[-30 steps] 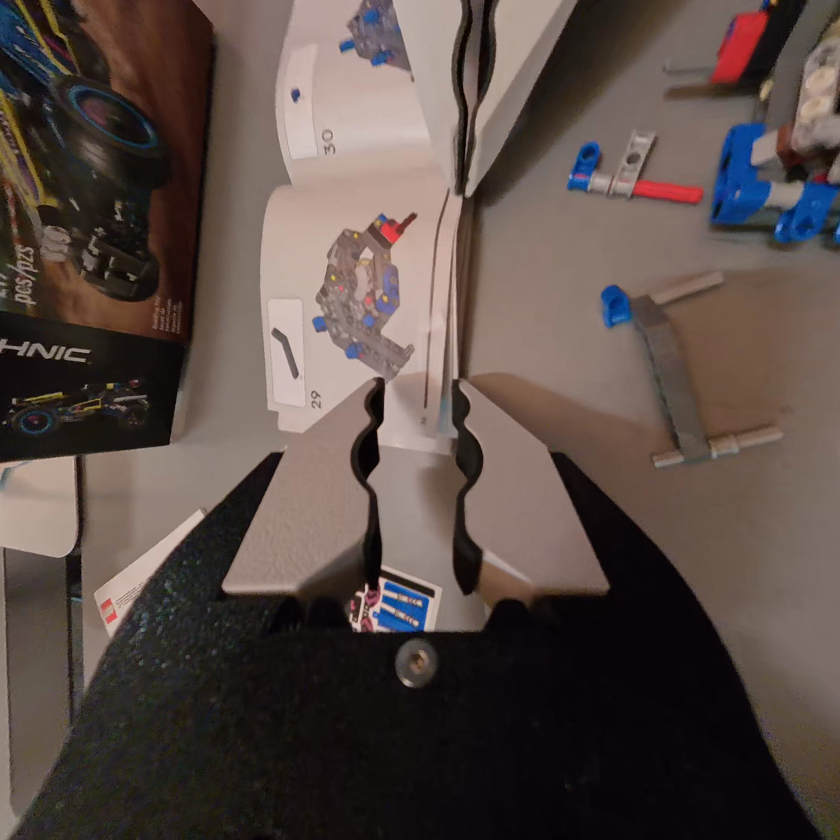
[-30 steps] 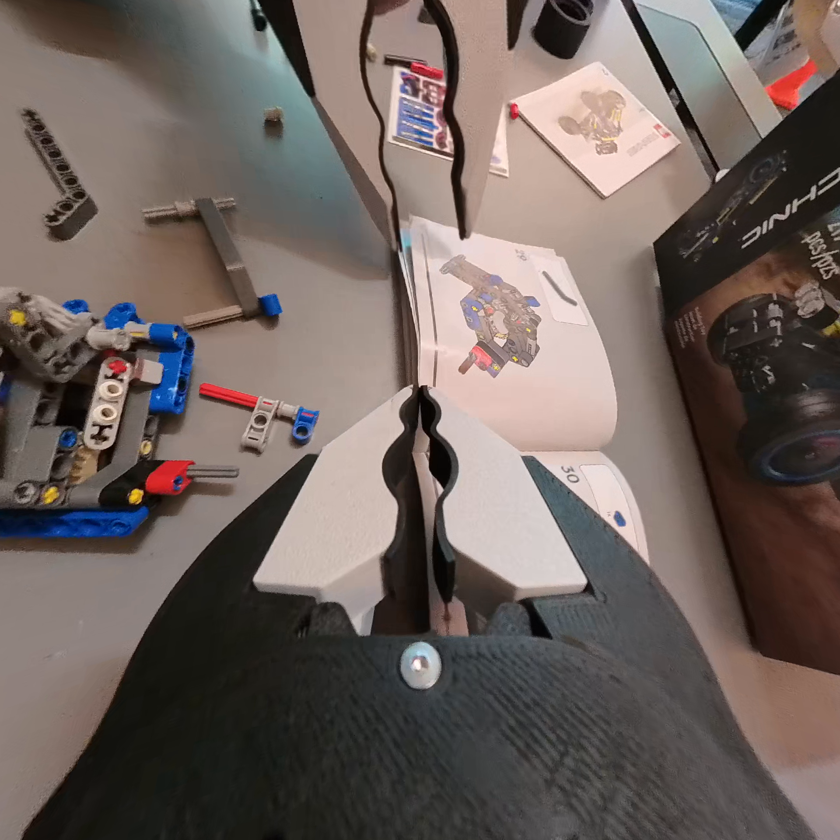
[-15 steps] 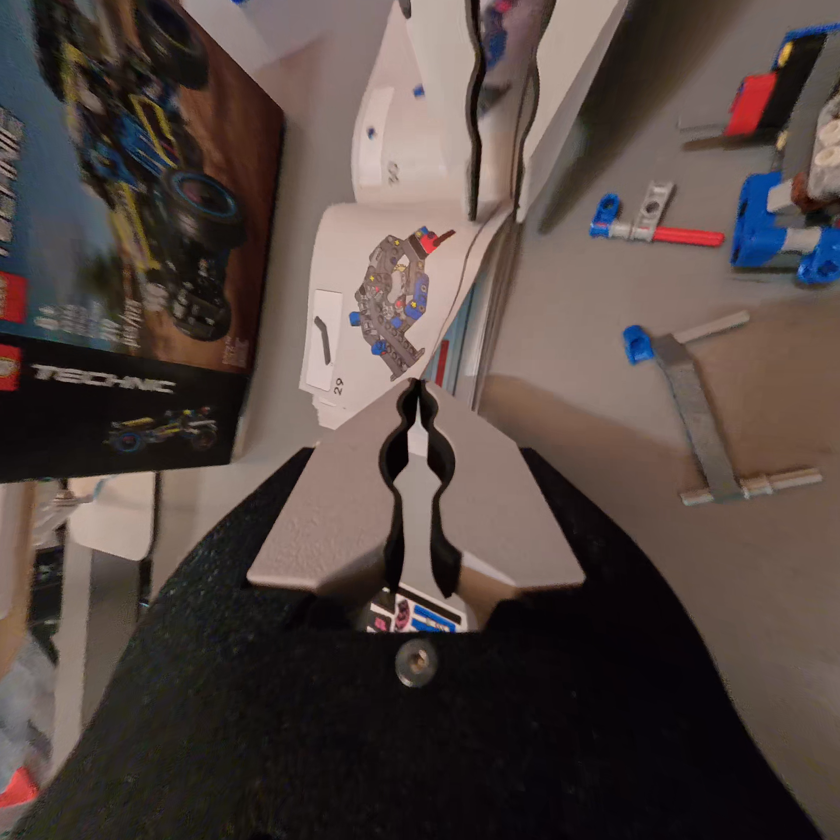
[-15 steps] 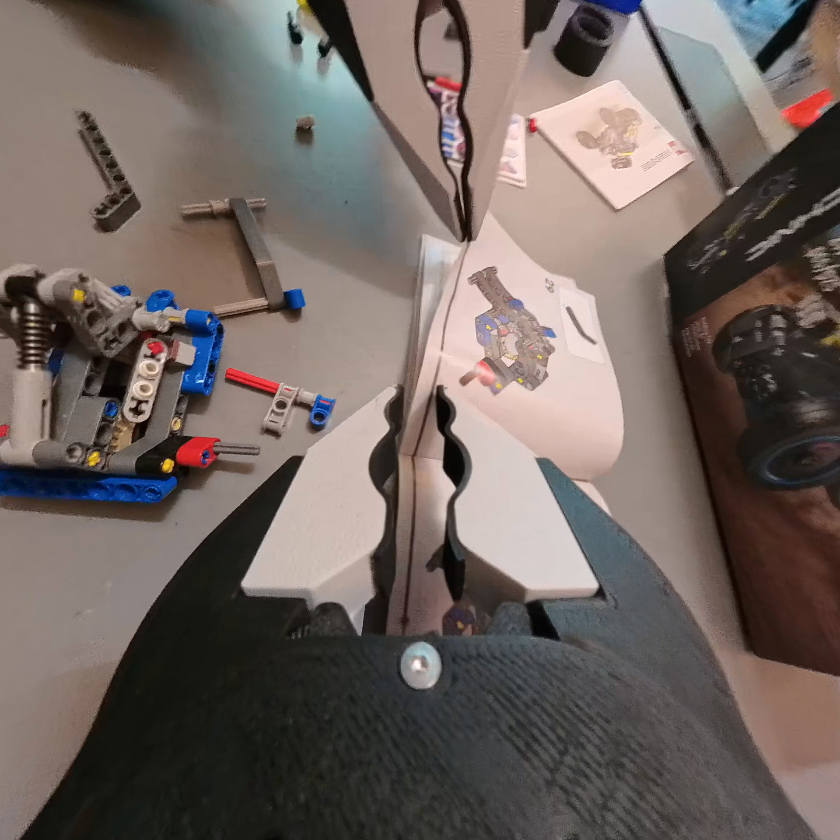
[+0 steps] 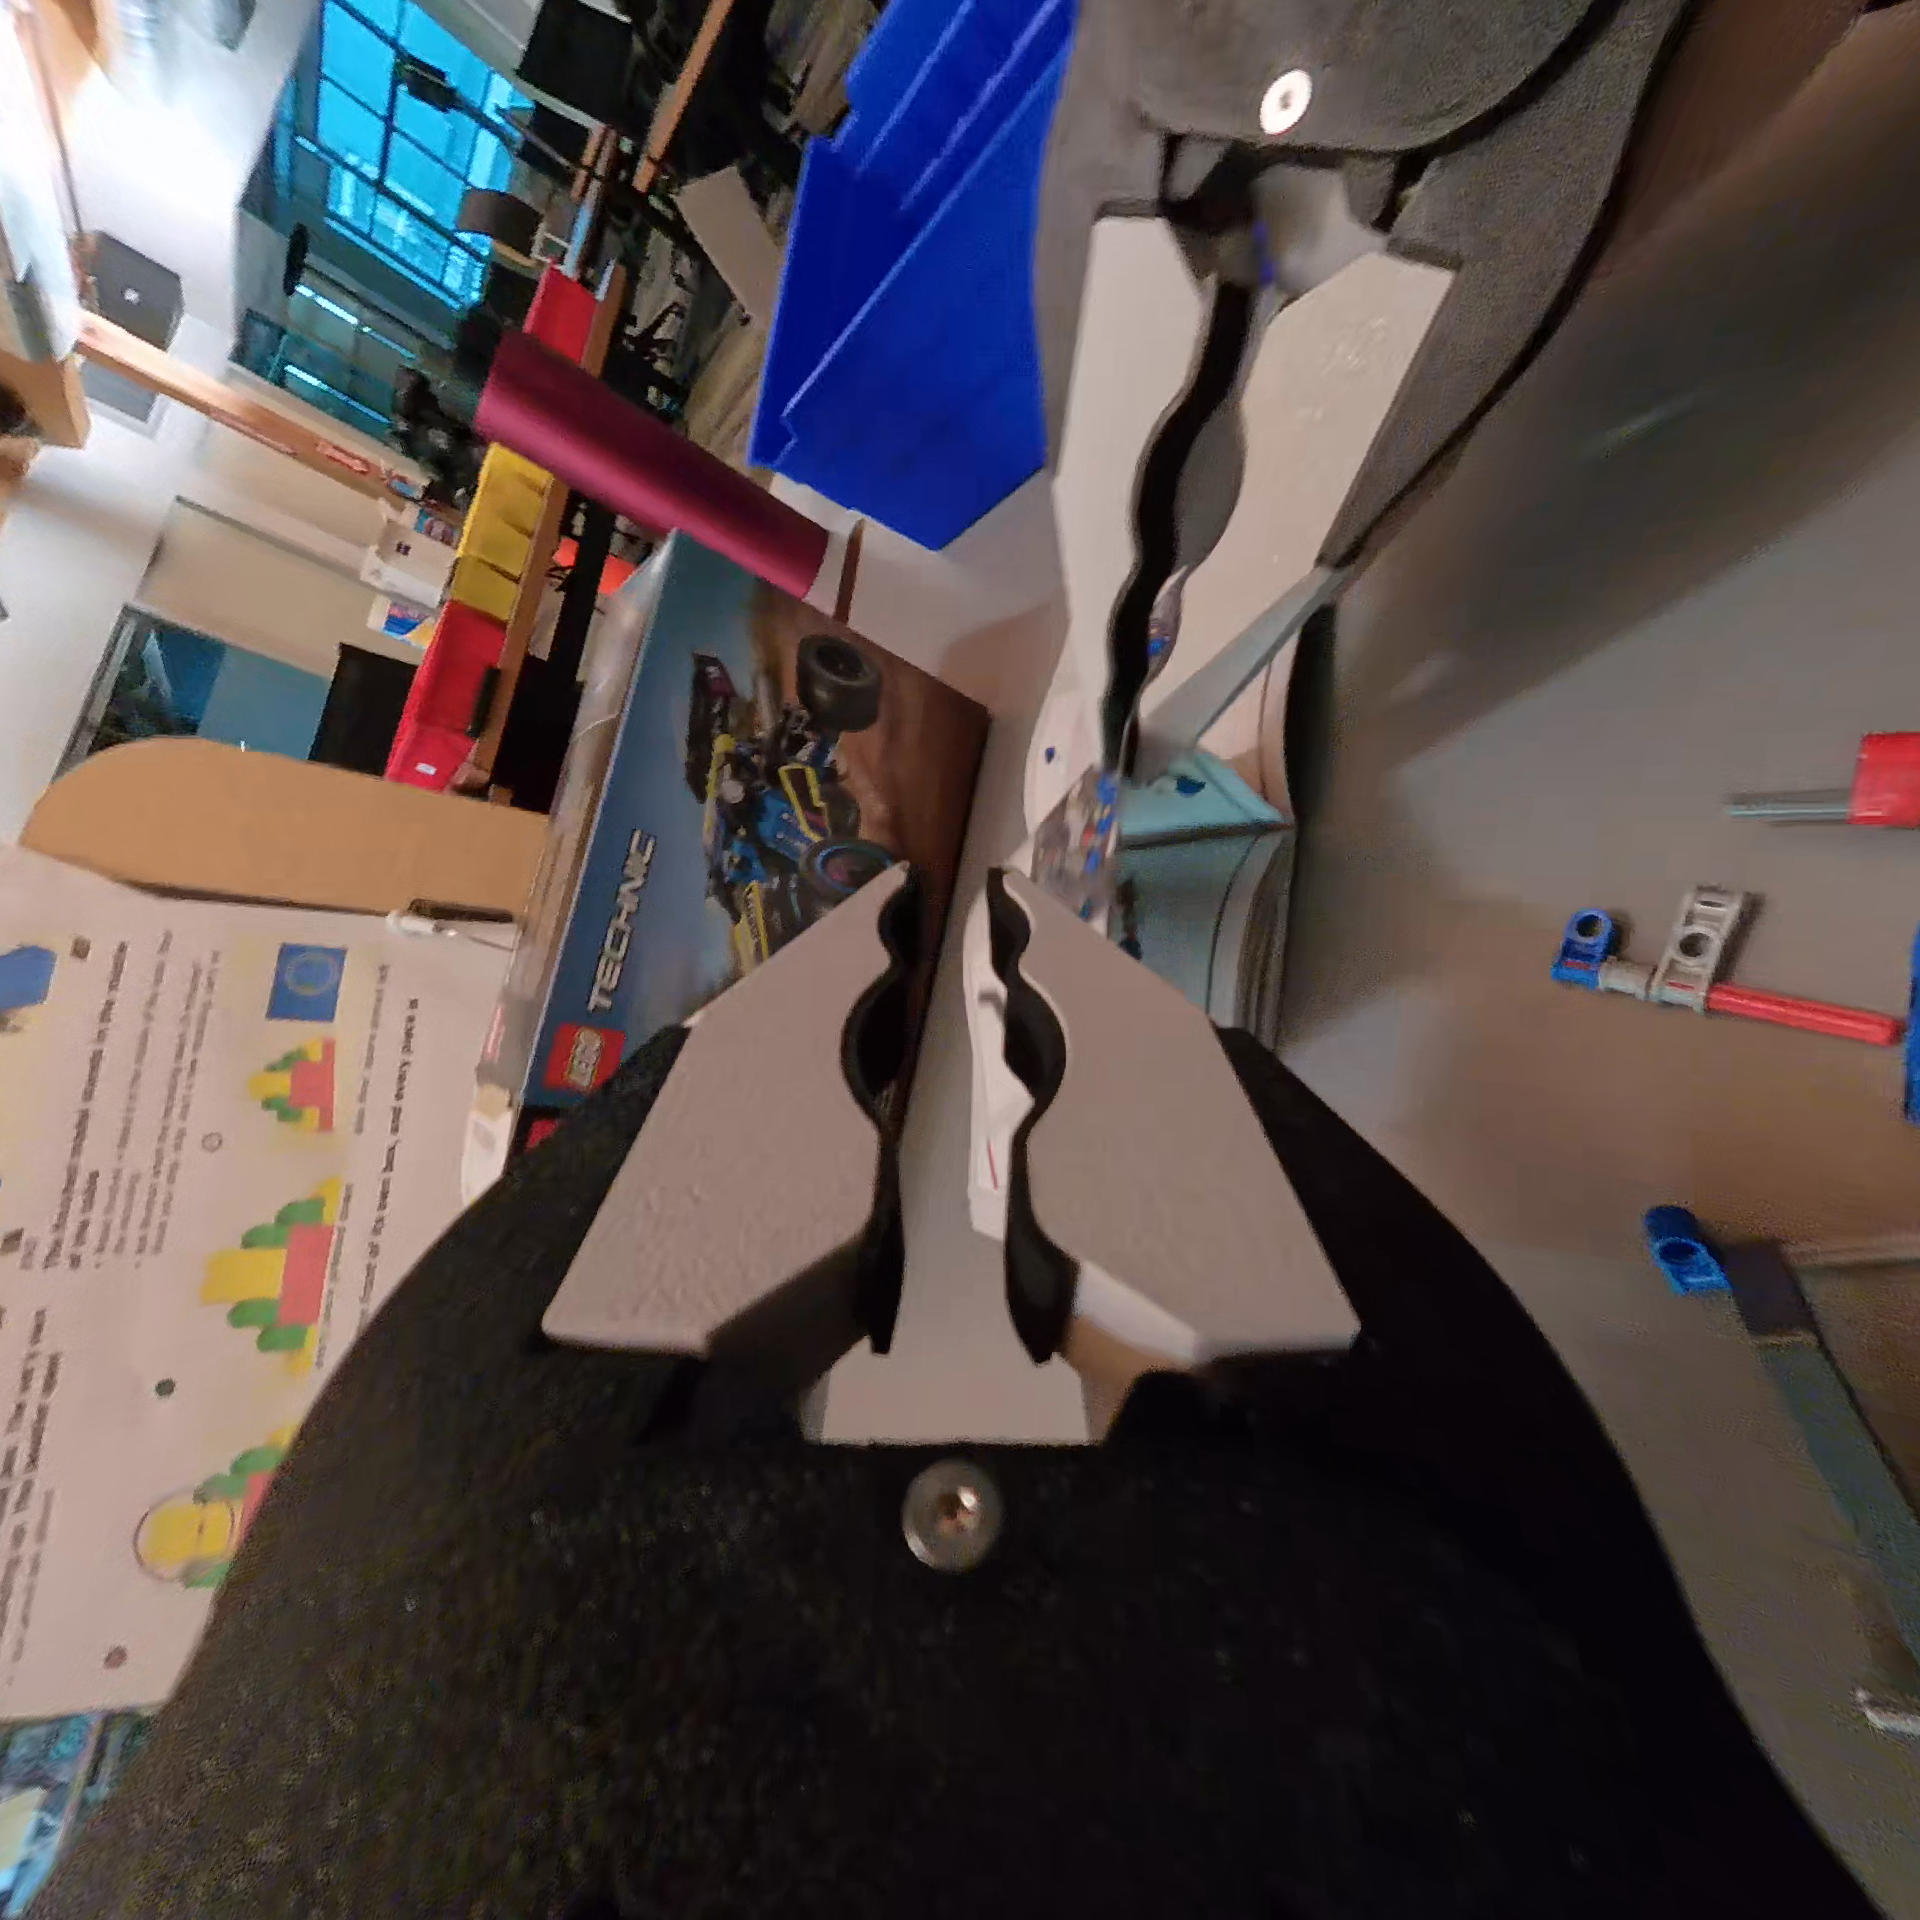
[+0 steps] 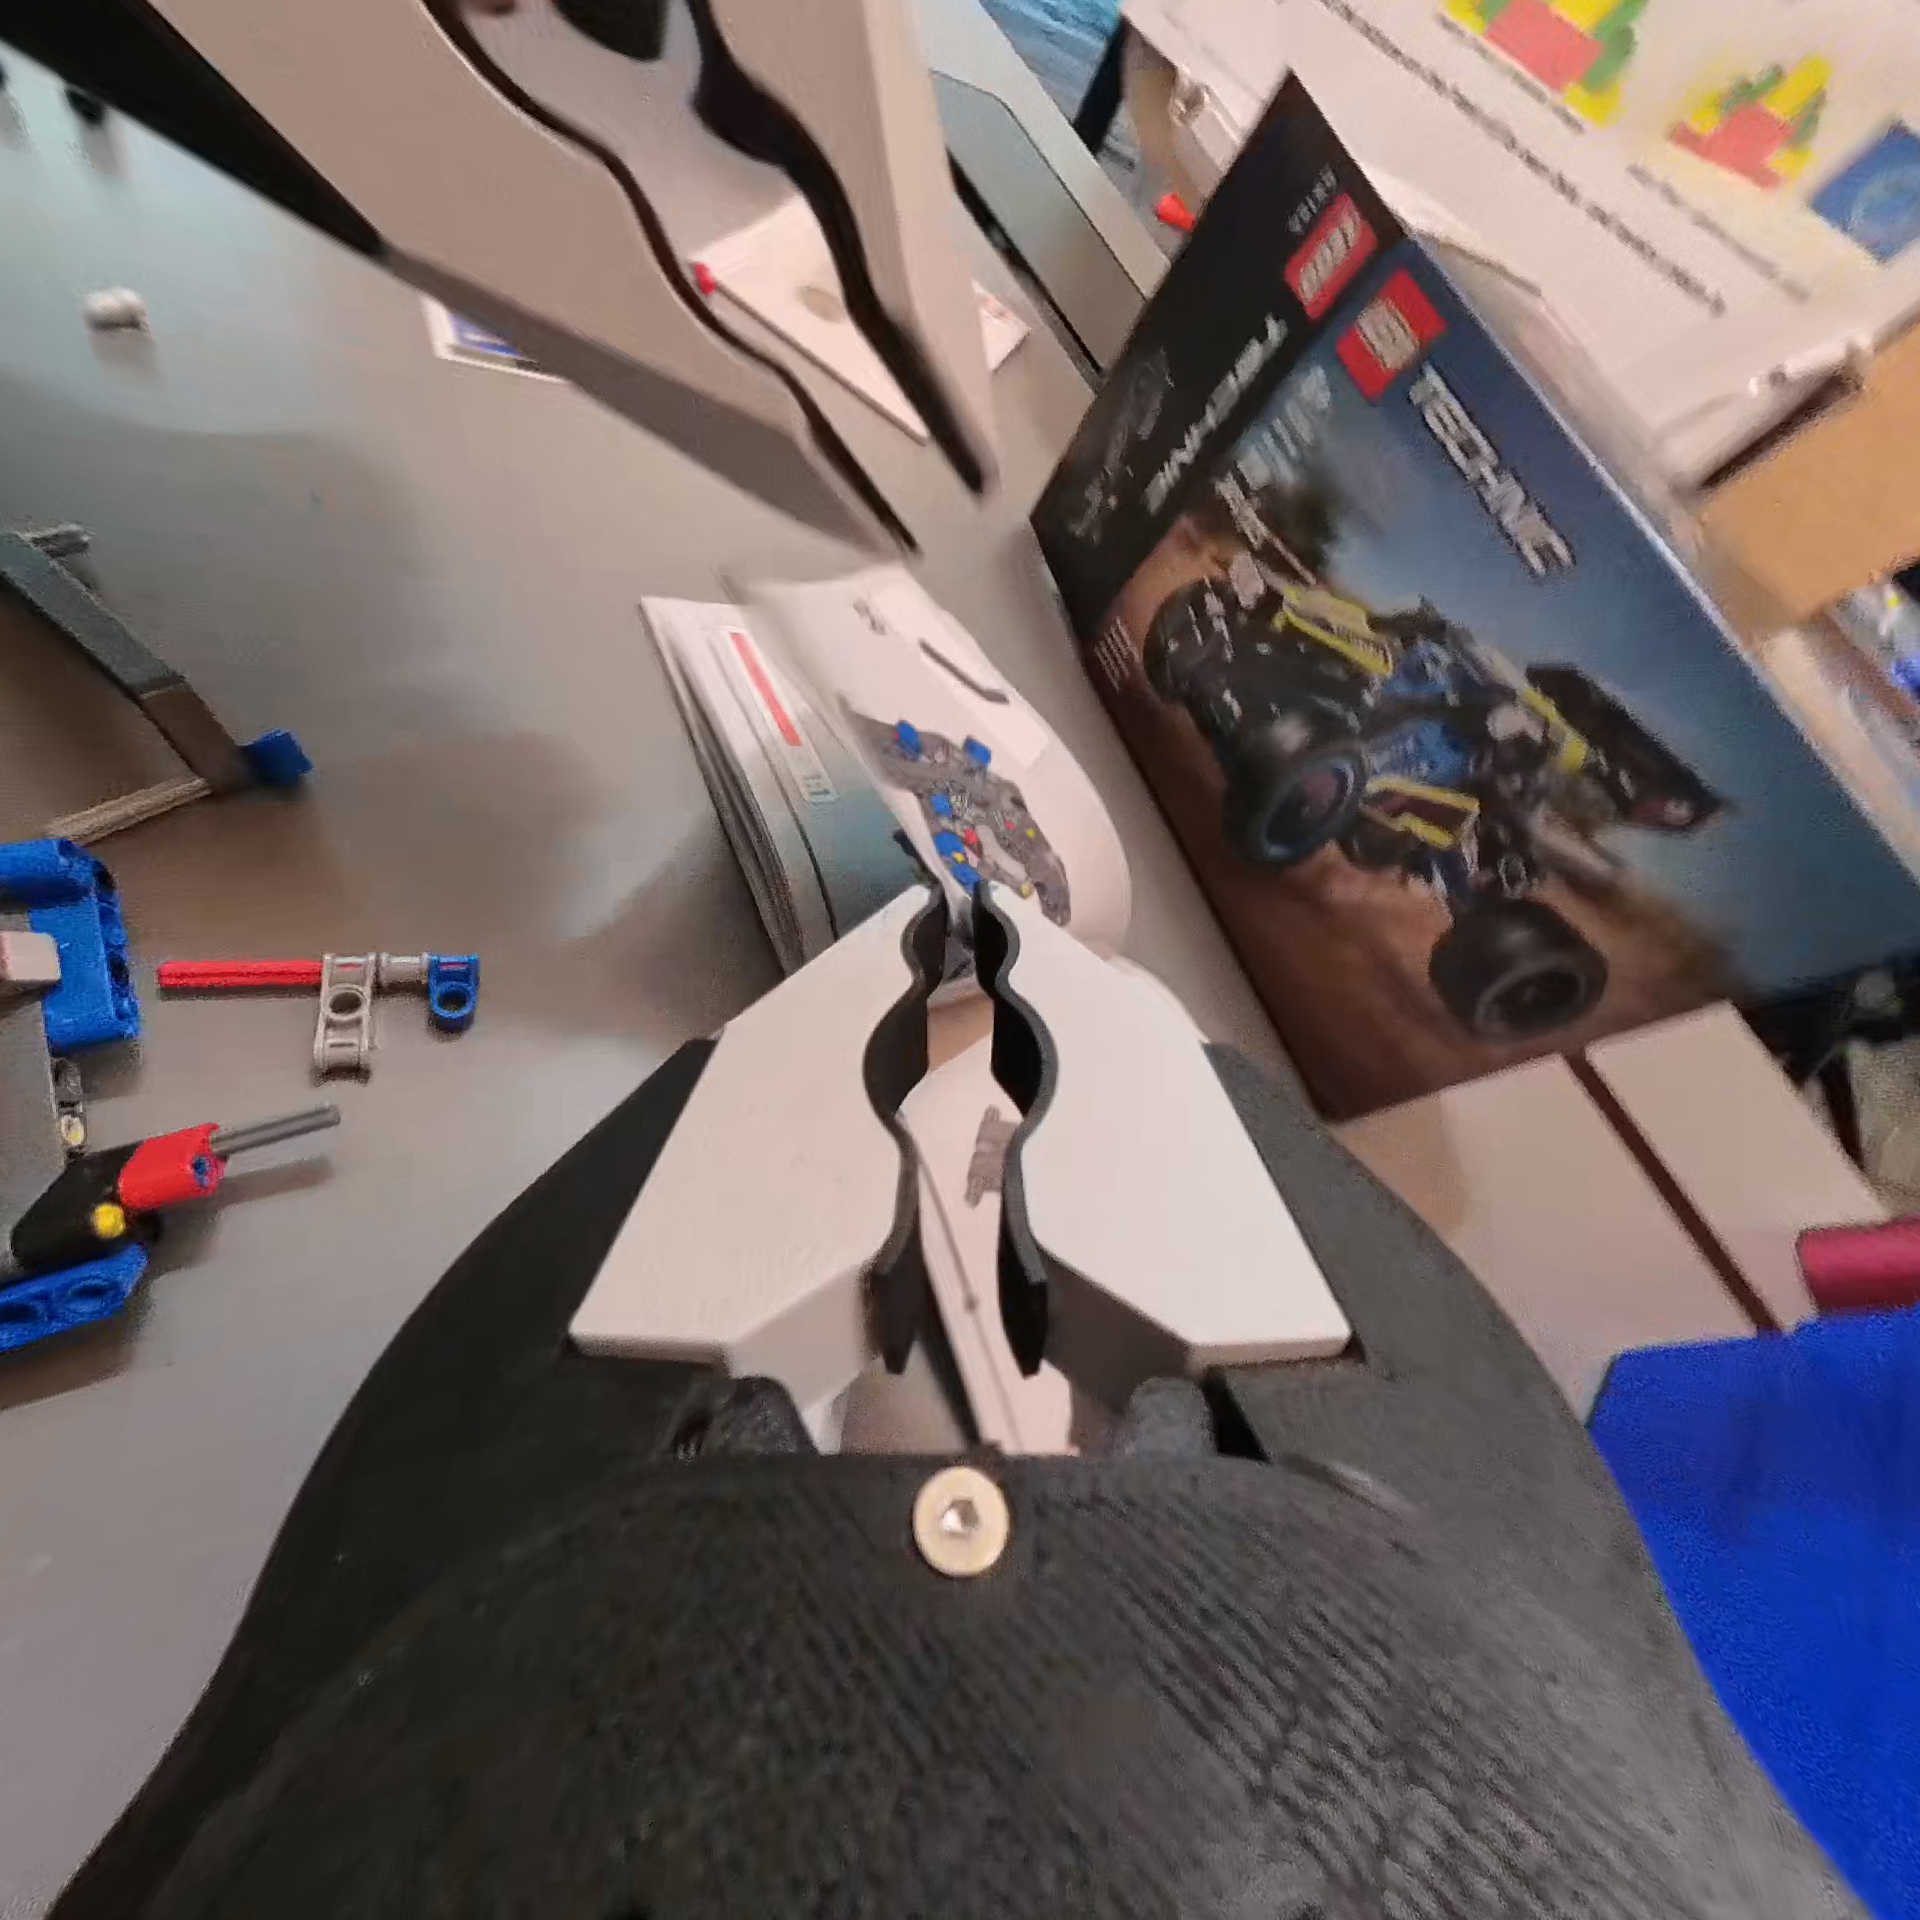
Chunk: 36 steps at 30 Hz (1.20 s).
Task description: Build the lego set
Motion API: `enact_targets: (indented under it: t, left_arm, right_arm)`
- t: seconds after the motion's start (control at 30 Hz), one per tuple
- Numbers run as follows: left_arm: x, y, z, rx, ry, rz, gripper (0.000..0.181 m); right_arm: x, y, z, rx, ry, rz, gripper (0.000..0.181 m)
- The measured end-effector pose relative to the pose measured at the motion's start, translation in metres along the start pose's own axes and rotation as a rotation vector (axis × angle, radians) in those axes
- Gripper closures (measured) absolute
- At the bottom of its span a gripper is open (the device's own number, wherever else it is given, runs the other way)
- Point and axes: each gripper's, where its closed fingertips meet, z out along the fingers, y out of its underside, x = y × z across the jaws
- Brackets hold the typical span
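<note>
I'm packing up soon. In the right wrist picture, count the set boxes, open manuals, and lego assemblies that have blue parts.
Set box: 1
Open manual: 1
Lego assemblies with blue parts: 3 (red axle piece, grey beam, partial build)
Total: 5

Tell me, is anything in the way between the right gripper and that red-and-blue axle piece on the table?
Only bare table lies between the right gripper and the axle piece. But a booklet page seems pinched in its jaws, so it isn't free.
</note>
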Motion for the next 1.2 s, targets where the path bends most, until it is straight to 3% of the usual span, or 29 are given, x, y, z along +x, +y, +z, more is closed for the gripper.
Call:
enact_targets:
  t: [0.13, 0.2, 0.27, 0.33, 0.47, 0.53, 0.57, 0.63, 0.8, 0.93, 1.0, 1.2]
  left_arm:
    - [0.003, 0.026, -0.005, -0.027, 0.076, -0.194, 0.180]
    - [0.030, 0.045, 0.003, -0.125, 0.234, -0.286, 0.167]
    - [0.046, 0.049, 0.011, -0.140, 0.301, -0.349, 0.162]
    - [0.055, 0.041, 0.016, -0.073, 0.385, -0.523, 0.159]
    - [0.046, 0.006, 0.002, 0.209, 0.671, -1.101, 0.133]
    - [0.031, 0.007, -0.001, 0.294, 0.713, -1.315, 0.140]
    - [0.028, 0.013, 0.000, 0.296, 0.715, -1.391, 0.150]
    - [0.030, 0.022, 0.000, 0.262, 0.756, -1.505, 0.150]
    - [0.041, 0.032, -0.013, 0.180, 0.859, -1.669, 0.148]
    - [0.054, 0.044, -0.027, 0.130, 0.798, -1.679, 0.134]
    - [0.059, 0.049, -0.030, 0.134, 0.761, -1.701, 0.133]
    - [0.051, 0.040, -0.040, 0.270, 0.841, -1.829, 0.128]
  right_arm:
    - [0.015, 0.018, -0.014, 0.019, 0.061, 0.183, 0.179]
    - [0.016, 0.020, -0.016, 0.051, 0.040, 0.274, 0.180]
    - [0.016, 0.017, -0.017, 0.083, 0.020, 0.306, 0.179]
    - [0.010, 0.012, -0.015, 0.097, -0.008, 0.273, 0.179]
    - [-0.007, 0.004, -0.007, 0.103, -0.027, 0.143, 0.179]
    - [-0.017, 0.001, -0.003, 0.100, -0.042, 0.084, 0.180]
    - [-0.022, -0.001, -0.001, 0.098, -0.052, 0.054, 0.180]
    - [-0.032, -0.003, 0.001, 0.095, -0.071, -0.001, 0.180]
    - [-0.049, -0.008, 0.006, 0.101, -0.116, -0.080, 0.180]
    - [-0.054, -0.010, 0.009, 0.091, -0.098, -0.165, 0.179]
    - [-0.058, -0.011, 0.011, 0.090, -0.105, -0.186, 0.179]
    - [-0.072, -0.008, 0.017, 0.064, -0.145, -0.286, 0.176]
